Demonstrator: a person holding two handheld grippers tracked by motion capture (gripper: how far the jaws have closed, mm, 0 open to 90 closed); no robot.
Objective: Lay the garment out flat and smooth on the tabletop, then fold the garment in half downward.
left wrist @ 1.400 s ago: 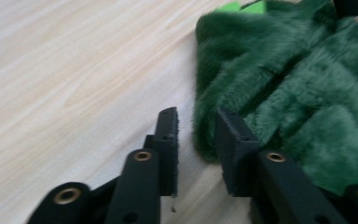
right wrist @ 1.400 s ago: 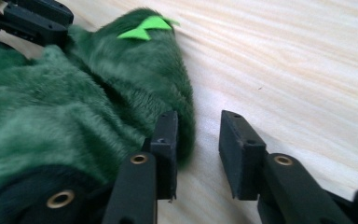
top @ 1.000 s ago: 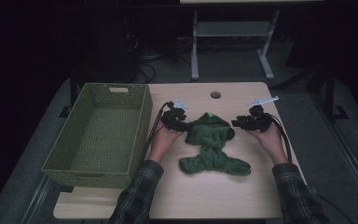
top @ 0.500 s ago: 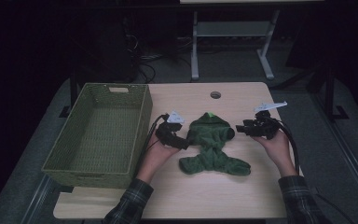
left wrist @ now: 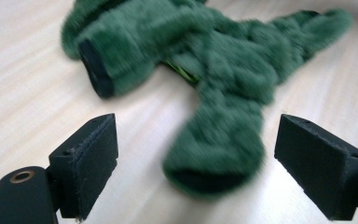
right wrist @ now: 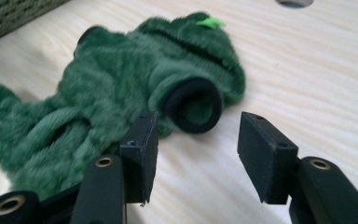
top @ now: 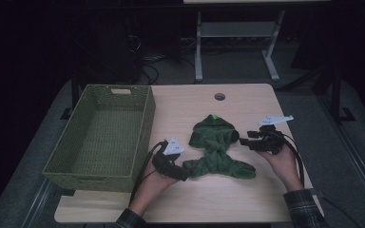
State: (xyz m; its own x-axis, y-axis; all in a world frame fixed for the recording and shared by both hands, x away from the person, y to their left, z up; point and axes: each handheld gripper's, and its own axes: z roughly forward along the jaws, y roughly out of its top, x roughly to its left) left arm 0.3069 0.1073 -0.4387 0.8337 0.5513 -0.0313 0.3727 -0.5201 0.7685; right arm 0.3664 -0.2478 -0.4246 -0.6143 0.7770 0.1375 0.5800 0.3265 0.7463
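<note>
A small fuzzy green garment with black cuffs lies flat mid-table, its hood pointing away from me. My left gripper sits at the garment's near left leg. In the left gripper view the jaws stand wide open, with the leg end lying on the table between them, untouched. My right gripper is at the garment's right sleeve. Its jaws are open just short of the black-rimmed sleeve cuff, holding nothing.
A green woven basket with nothing in it stands on the left of the wooden table, close to my left hand. A round cable hole lies beyond the garment. A table frame stands on the dark floor behind.
Both grippers have drawn back toward the near edge from the garment's upper part. The left went farther, down to the leg; the right stopped by the sleeve. The garment has not moved.
</note>
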